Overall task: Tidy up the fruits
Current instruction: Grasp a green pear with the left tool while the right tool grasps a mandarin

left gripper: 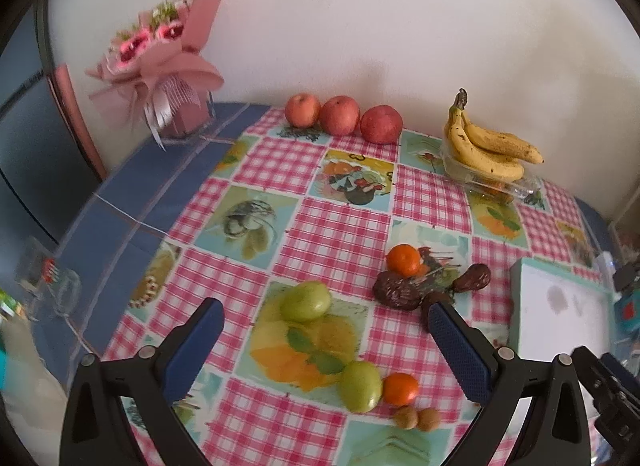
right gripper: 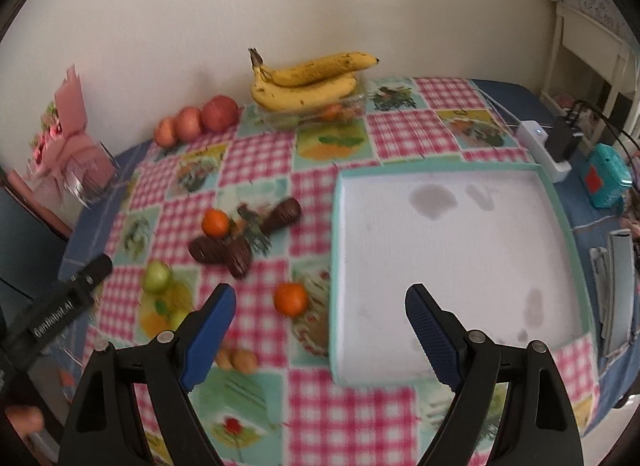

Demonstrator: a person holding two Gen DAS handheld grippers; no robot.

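My left gripper [left gripper: 326, 326] hangs open above the checked tablecloth, nothing between its fingers. Below it lie two green apples [left gripper: 306, 300] [left gripper: 360, 386], two oranges [left gripper: 404, 260] [left gripper: 400, 388], dark brown fruits [left gripper: 396, 292] and two small brown fruits [left gripper: 416, 418]. Three red apples [left gripper: 340, 115] line the back wall. Bananas [left gripper: 488, 149] rest on a clear container. My right gripper [right gripper: 320, 306] is open and empty over the left rim of the white tray [right gripper: 334, 266]. An orange [right gripper: 291, 298] lies just left of that rim.
A pink bouquet [left gripper: 160, 49] stands at the back left beside a glass [left gripper: 66, 290]. Right of the tray are a white power strip [right gripper: 540, 141] with cables and a teal box [right gripper: 604, 177]. The left tool's black body [right gripper: 60, 306] shows at the left edge.
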